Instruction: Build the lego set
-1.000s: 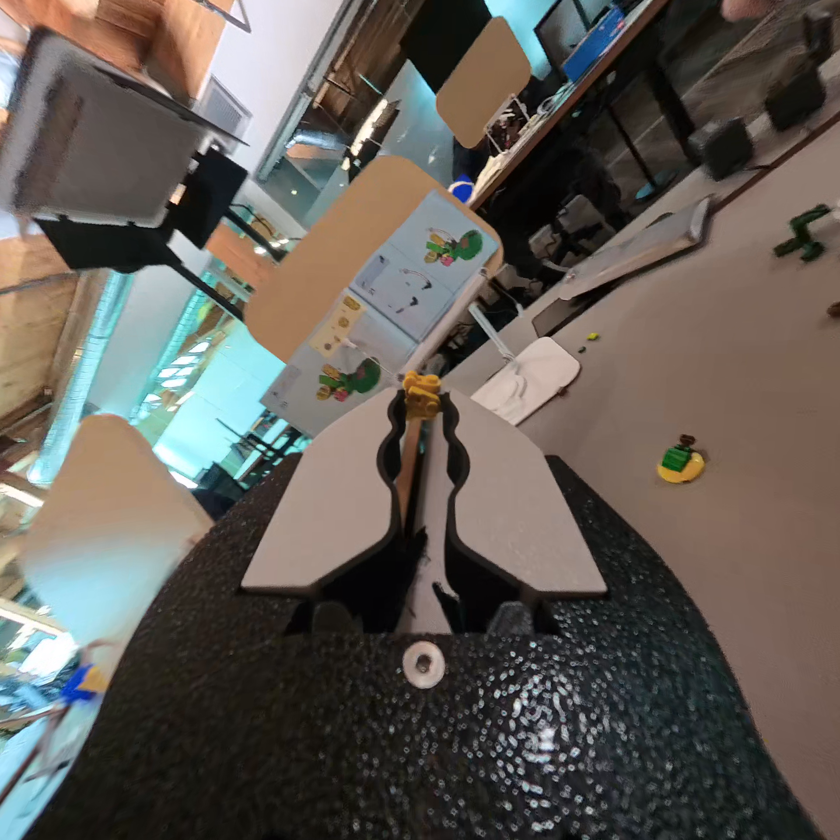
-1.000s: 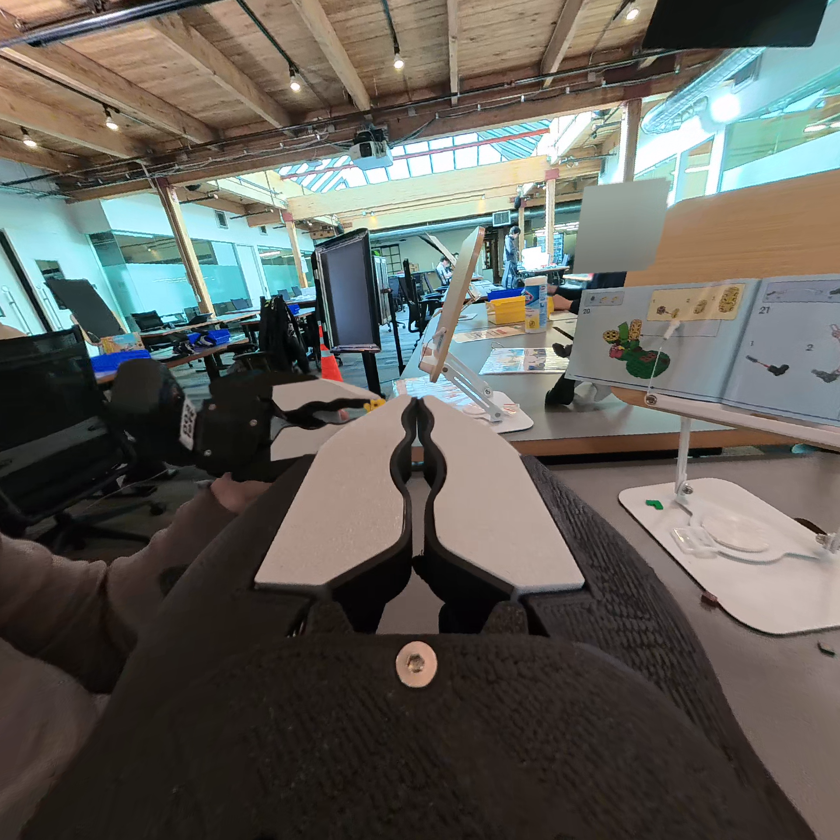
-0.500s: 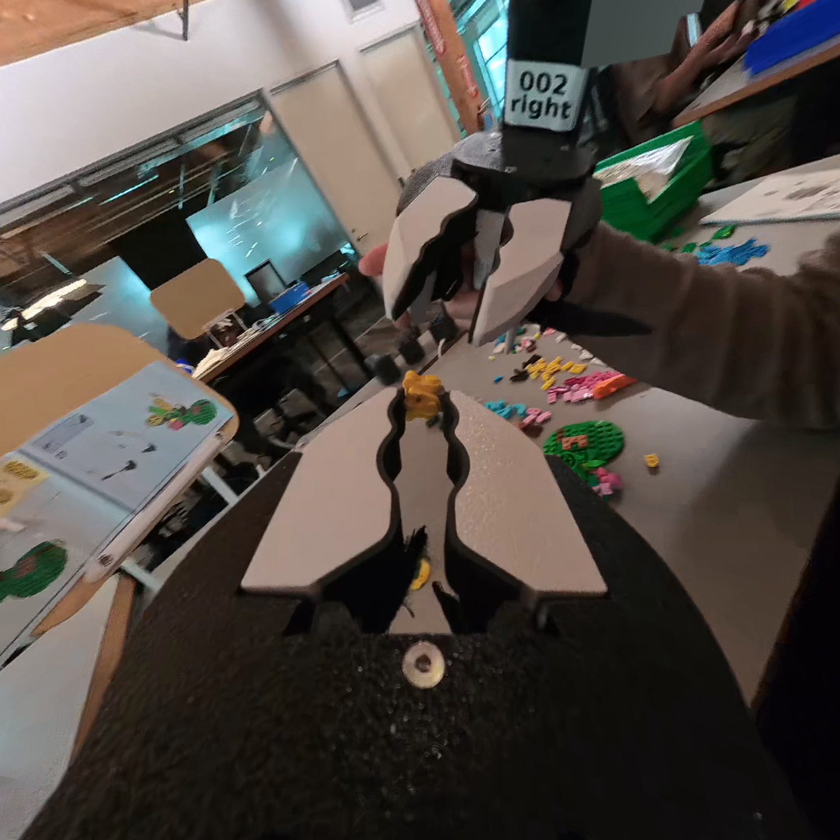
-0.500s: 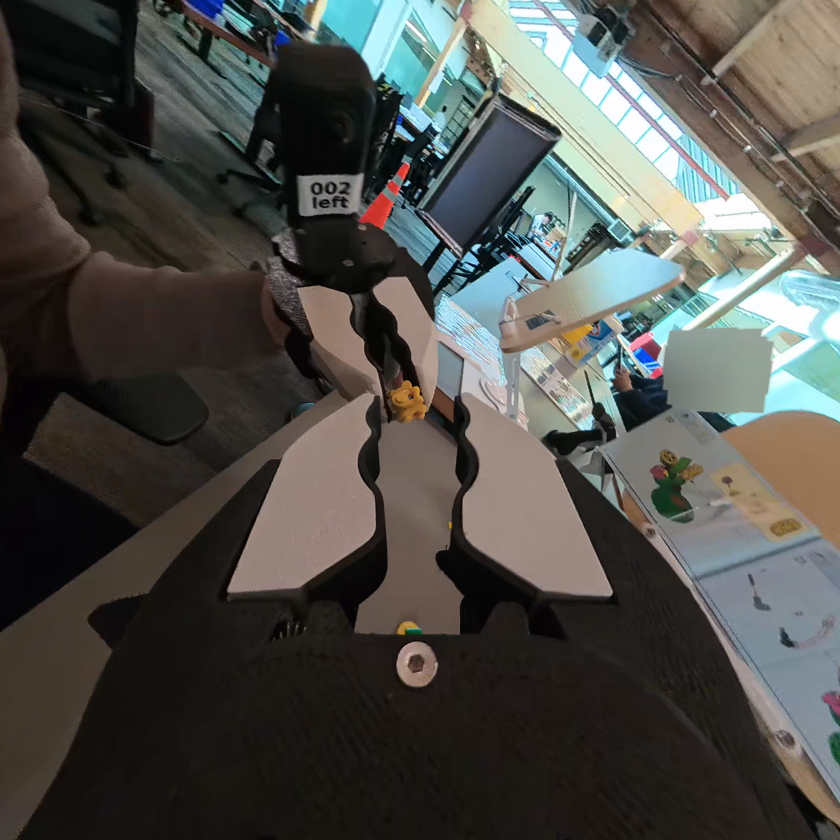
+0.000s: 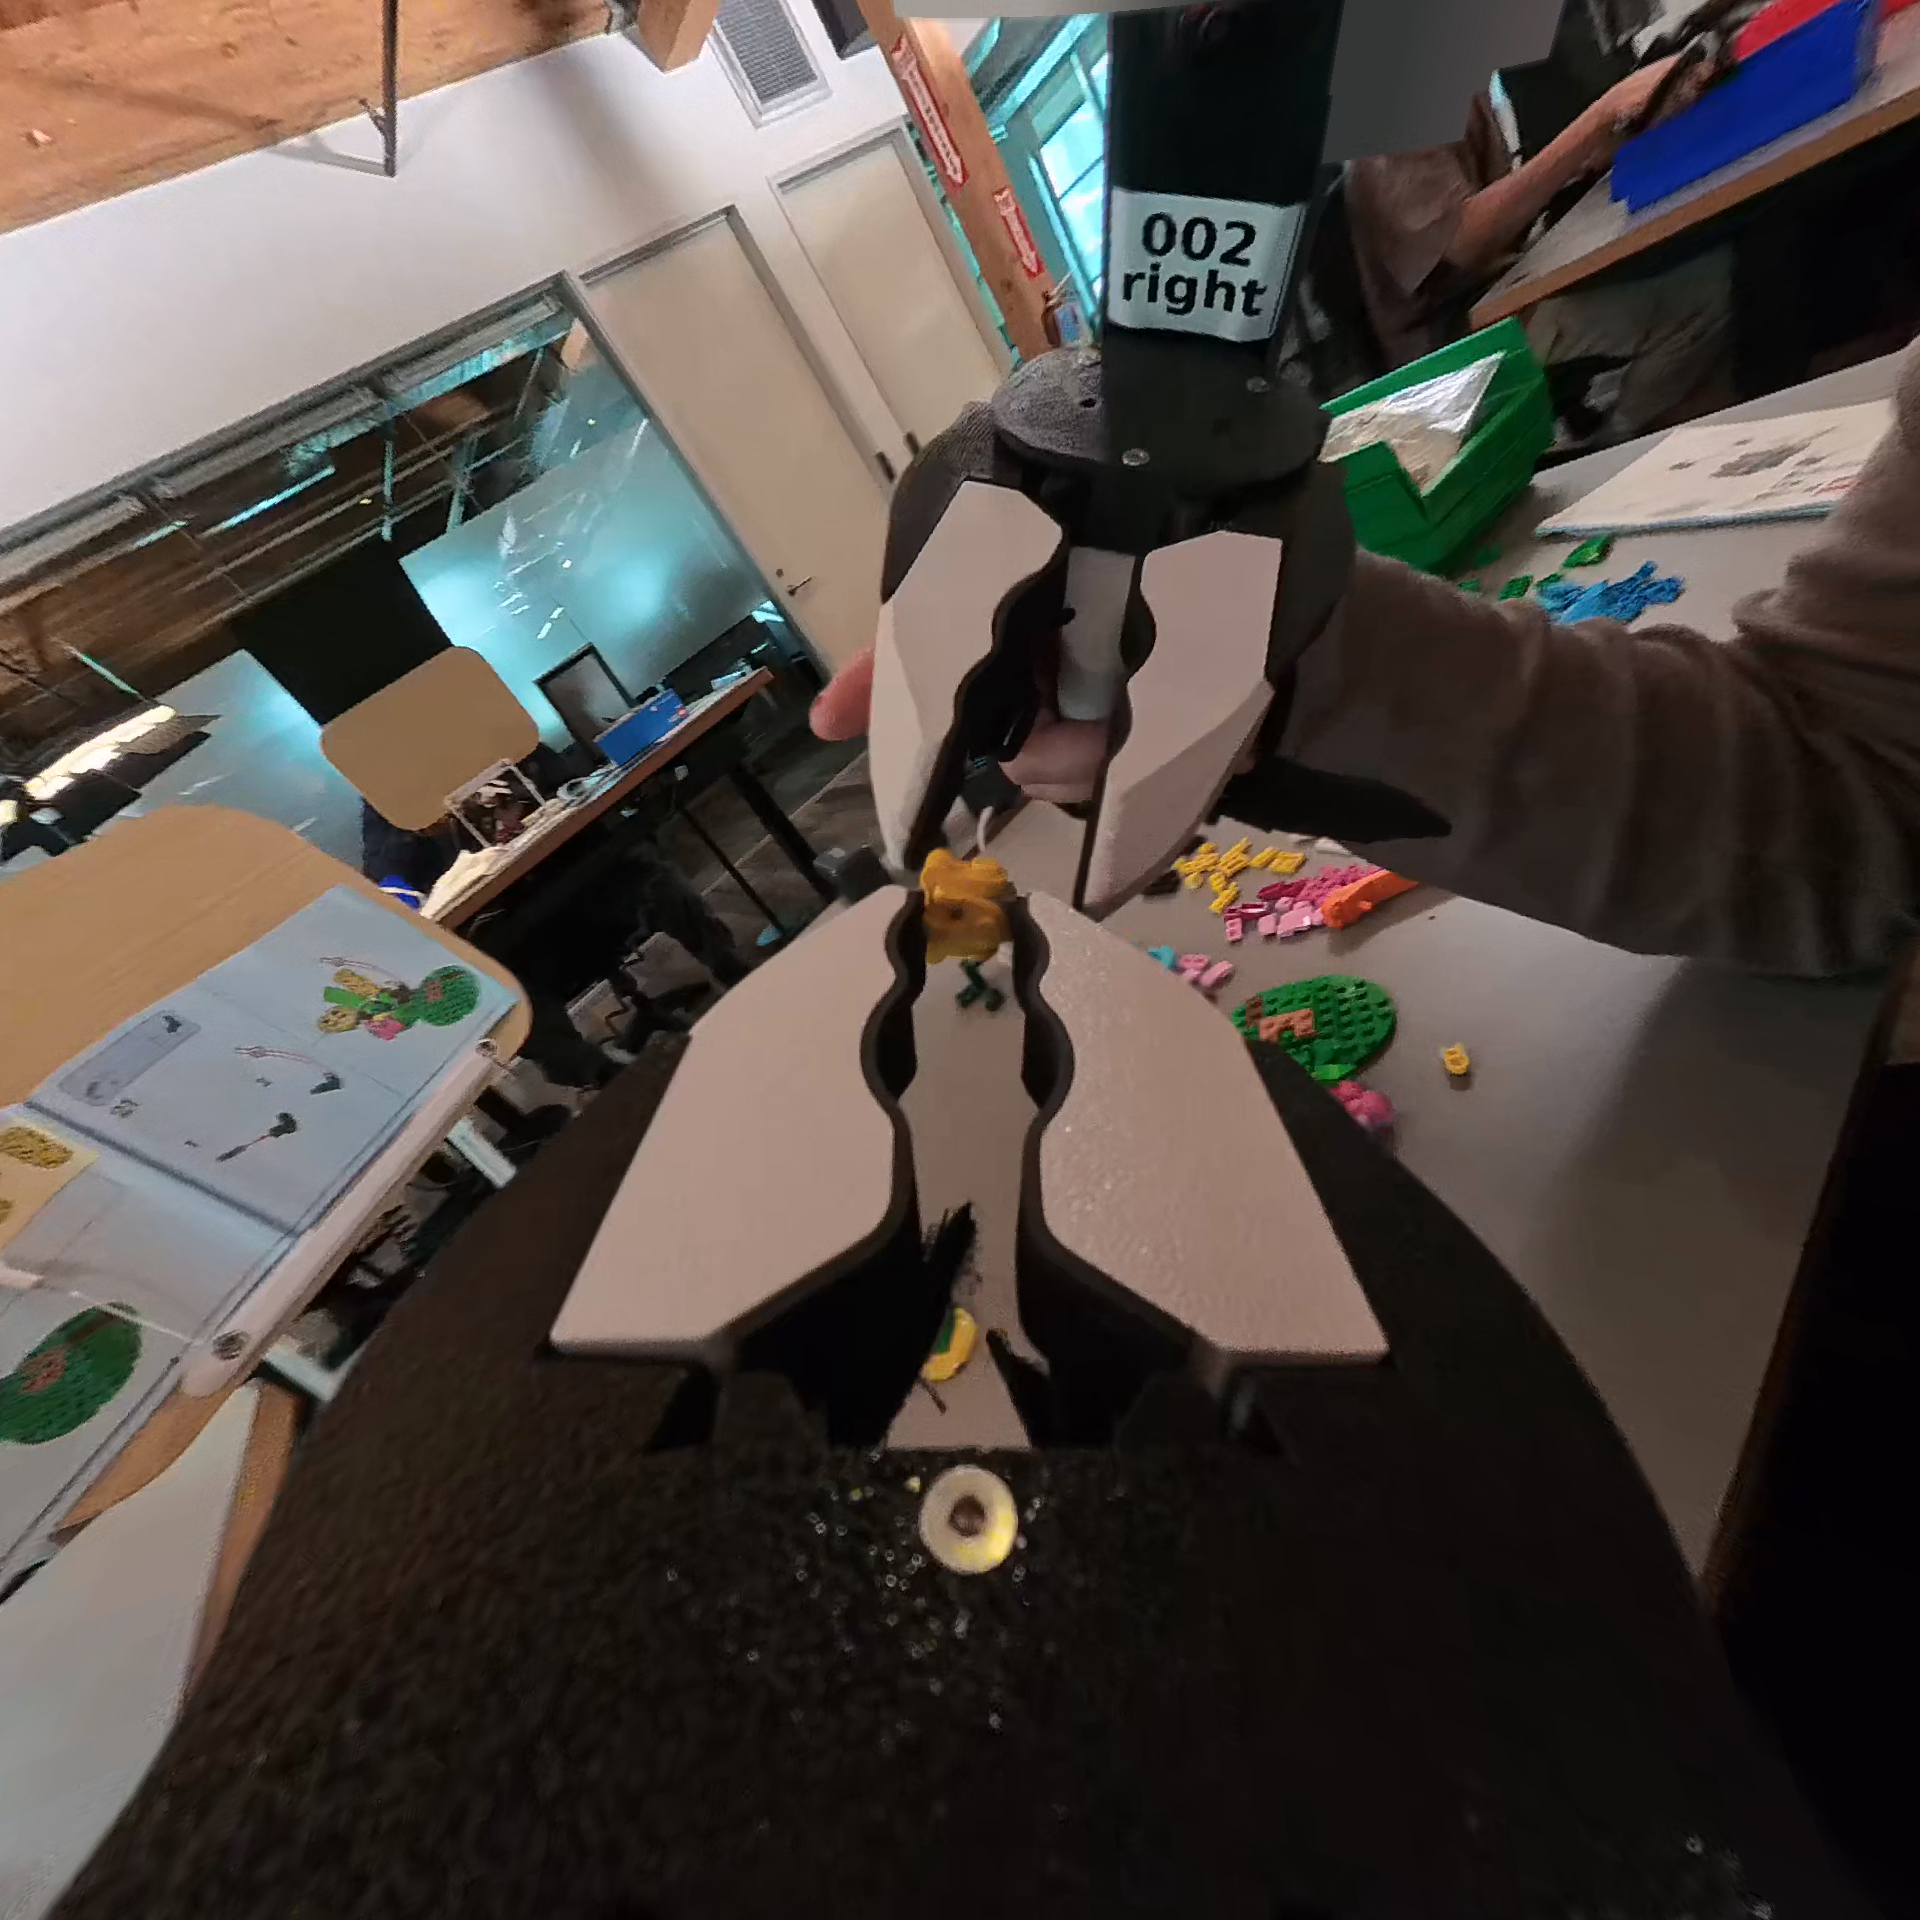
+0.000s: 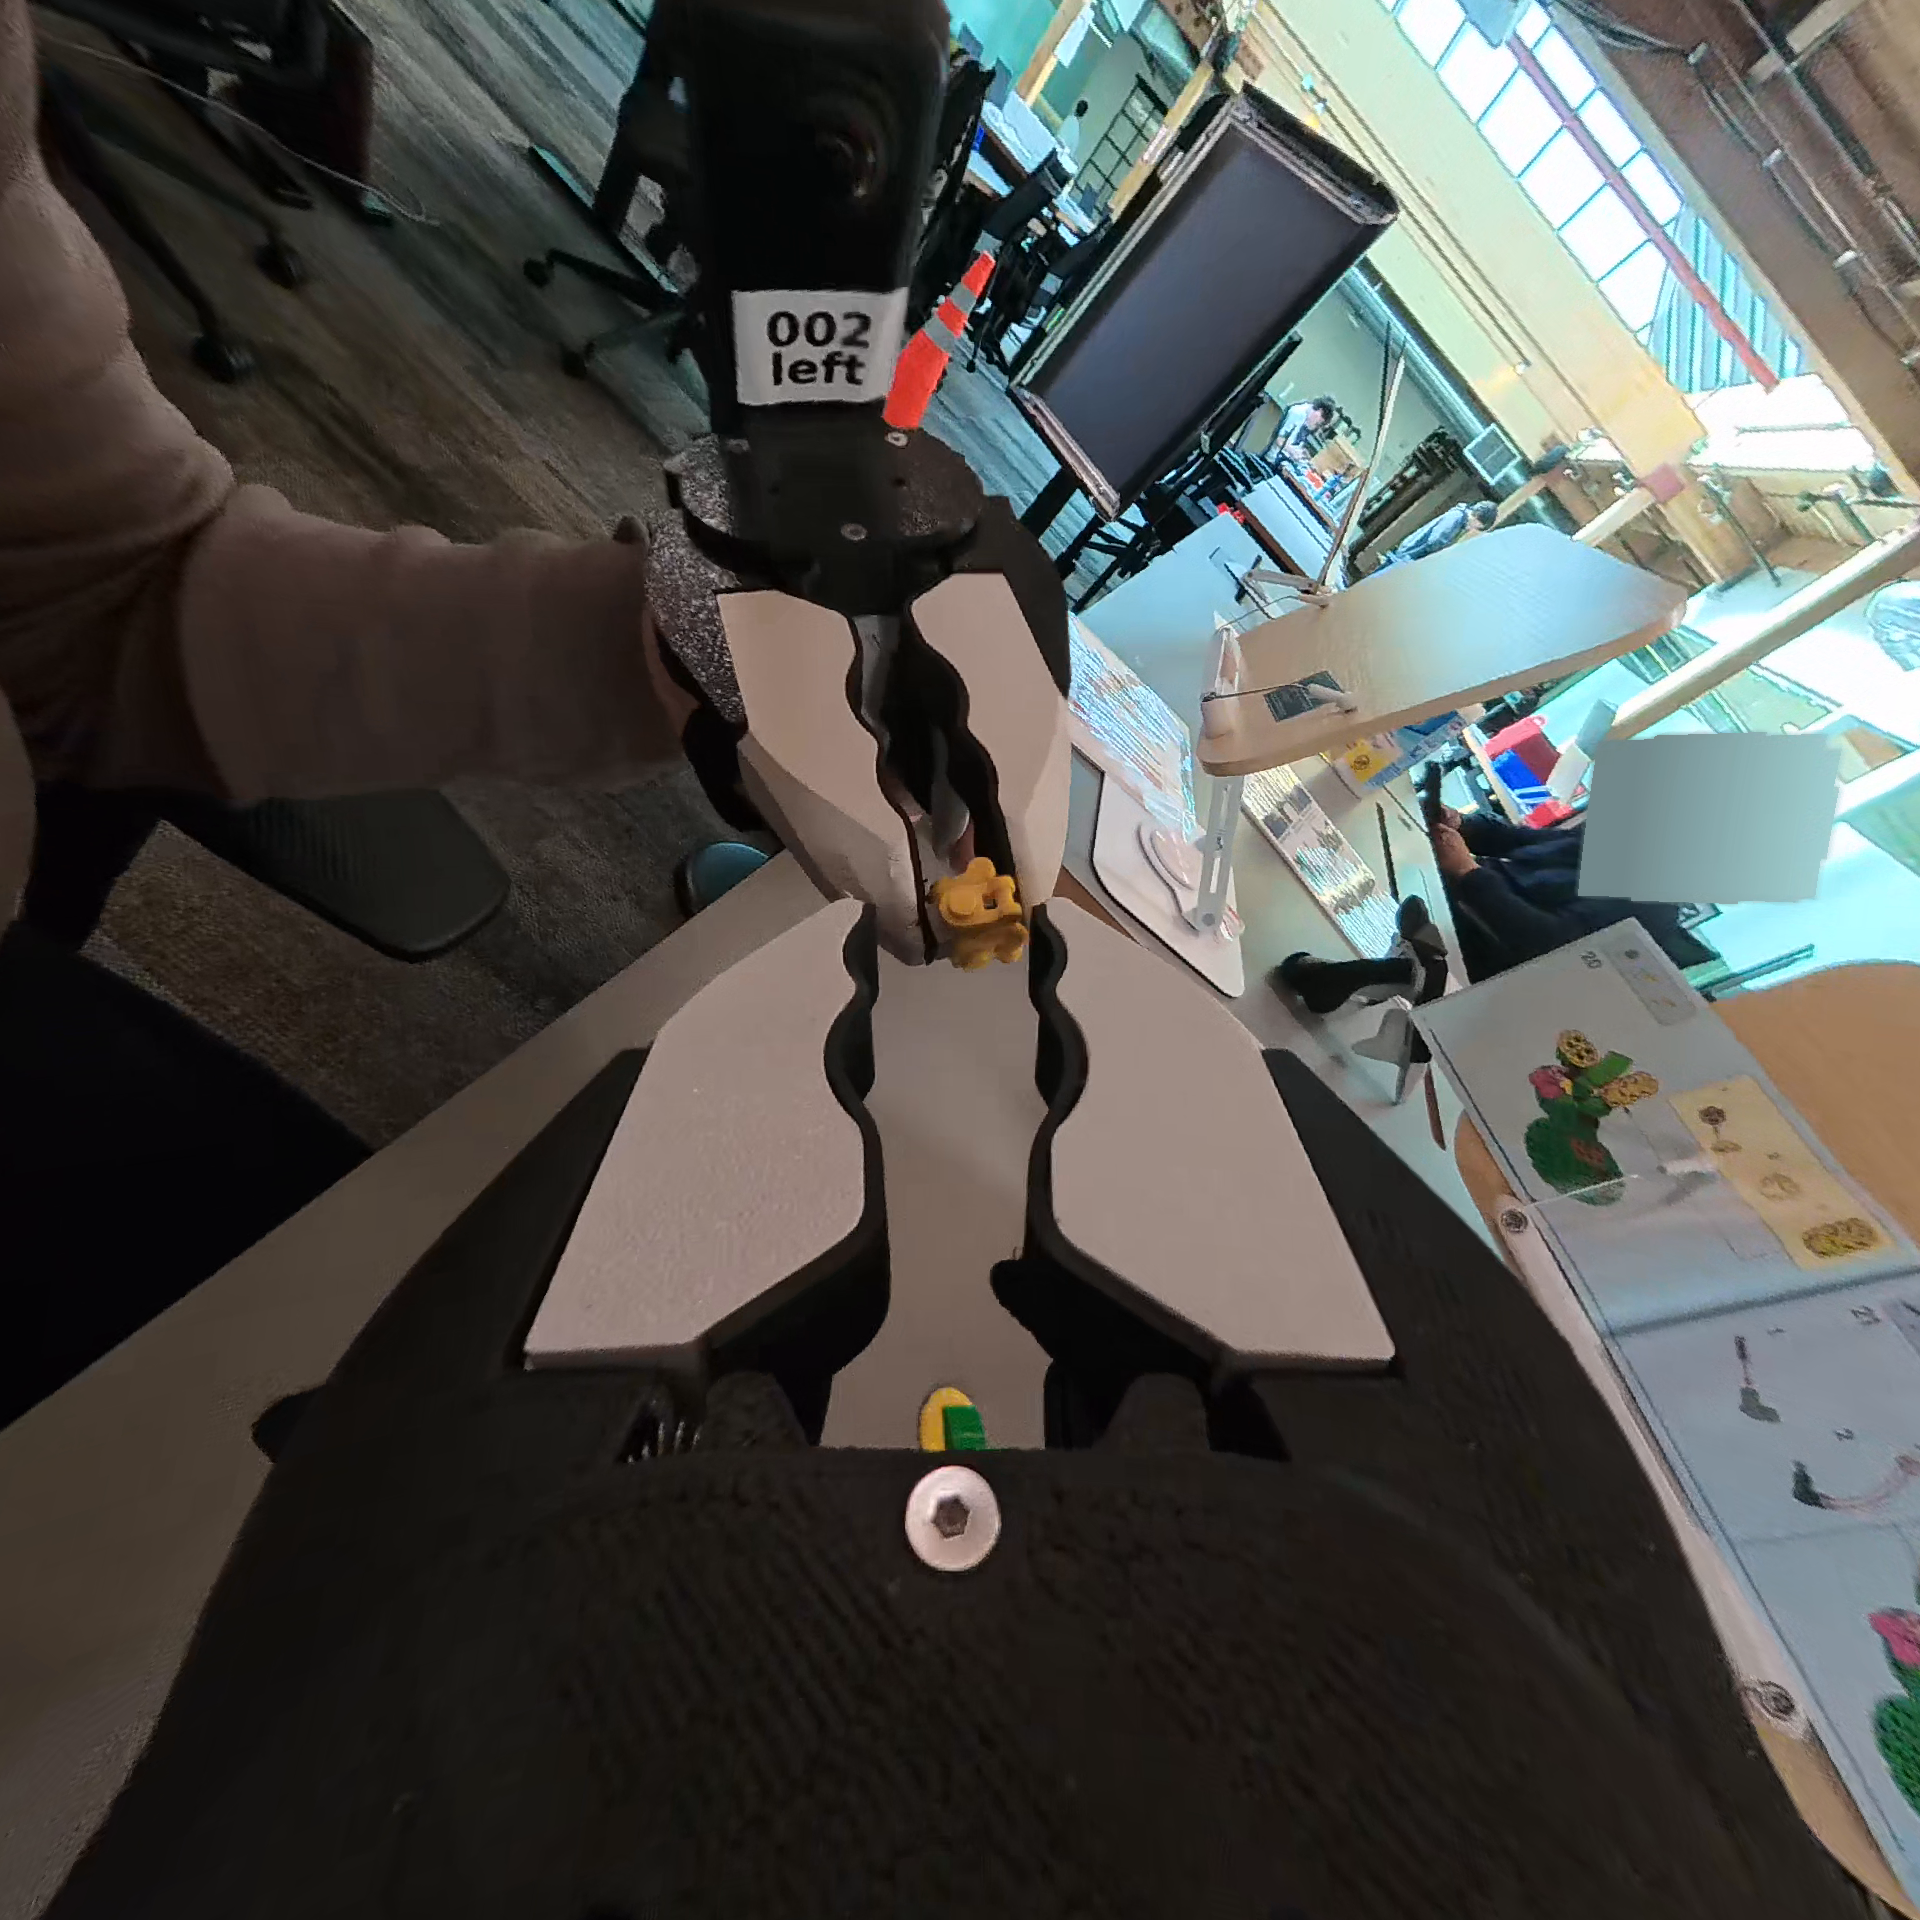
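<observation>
Your instruction booklet (image 5: 239,1081) stands propped at the left. At centre your left gripper (image 5: 961,914) is clenched on the yellow lego flower piece (image 5: 961,904), held above the grey table (image 5: 1538,1122). Your right gripper (image 5: 997,883) hangs over it, jaws spread, tips straddling the flower. Farther right lie the green round plate (image 5: 1320,1023) and loose pink and yellow bricks (image 5: 1268,894)

Open-plan workshop office — timber ceiling (image 5: 208,94), desks (image 6: 1455,634), monitor (image 6: 1195,332).
</observation>
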A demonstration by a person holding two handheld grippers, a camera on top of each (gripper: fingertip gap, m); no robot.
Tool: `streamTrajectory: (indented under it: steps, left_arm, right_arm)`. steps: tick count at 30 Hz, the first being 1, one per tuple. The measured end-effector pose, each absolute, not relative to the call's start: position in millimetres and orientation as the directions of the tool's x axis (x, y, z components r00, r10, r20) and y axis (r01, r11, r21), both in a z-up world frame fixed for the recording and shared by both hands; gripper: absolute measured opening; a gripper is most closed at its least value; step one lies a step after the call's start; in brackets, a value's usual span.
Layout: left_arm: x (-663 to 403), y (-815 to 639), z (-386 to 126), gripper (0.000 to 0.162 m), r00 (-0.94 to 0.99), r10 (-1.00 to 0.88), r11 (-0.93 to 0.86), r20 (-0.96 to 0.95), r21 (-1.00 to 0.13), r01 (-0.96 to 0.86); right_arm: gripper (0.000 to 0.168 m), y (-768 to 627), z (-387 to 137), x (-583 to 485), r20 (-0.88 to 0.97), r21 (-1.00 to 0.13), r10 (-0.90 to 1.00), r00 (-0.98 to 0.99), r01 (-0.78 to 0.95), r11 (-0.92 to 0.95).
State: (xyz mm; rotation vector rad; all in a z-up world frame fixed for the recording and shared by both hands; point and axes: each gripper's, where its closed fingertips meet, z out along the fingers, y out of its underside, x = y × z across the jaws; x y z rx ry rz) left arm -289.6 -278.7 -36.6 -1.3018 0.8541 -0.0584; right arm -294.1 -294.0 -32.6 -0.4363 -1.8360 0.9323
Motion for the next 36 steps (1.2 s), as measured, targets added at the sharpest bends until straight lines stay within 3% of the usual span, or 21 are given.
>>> streamTrajectory:
  steps: [7, 13, 20, 25, 29, 32, 36]
  left_arm:
    - [-285, -289, -27, 0.016, 0.694, -0.605, 0.320, -0.390, -0.917, -0.237]
    - [-286, -290, -24, 0.016, 0.689, -0.659, 0.288, -0.301, -0.947, -0.139]
    - [-287, -291, -27, 0.016, 0.679, -0.668, 0.279, -0.304, -0.948, -0.150]
    - [-305, -279, -23, 0.016, 0.744, -0.375, 0.359, -0.552, -0.827, -0.432]
    - [-324, -262, -25, 0.016, 0.646, -0.059, 0.210, -0.761, -0.642, -0.737]
    - [-333, -256, -22, 0.015, 0.512, 0.113, 0.078, -0.852, -0.506, -0.859]
    - [-331, -252, -22, 0.015, 0.495, 0.143, 0.050, -0.857, -0.493, -0.869]
  right_arm:
    - [0.028, -292, -37, -296, 0.647, -0.726, 0.631, -0.428, -0.092, 0.682]
    - [0.012, -295, -28, -298, 0.692, -0.700, 0.614, -0.378, -0.149, 0.698]
    - [0.013, -296, -29, -296, 0.659, -0.732, 0.630, -0.411, -0.159, 0.663]
    - [0.016, -286, -22, -295, 0.456, -0.876, 0.766, -0.453, -0.077, 0.476]
    - [0.013, -269, -5, -306, 0.151, -0.984, 0.896, -0.417, 0.027, 0.178]
    - [0.012, -263, -10, -315, 0.133, -0.981, 0.927, -0.349, 0.087, 0.173]
    - [0.008, -263, -12, -323, 0.141, -0.976, 0.951, -0.275, 0.122, 0.180]
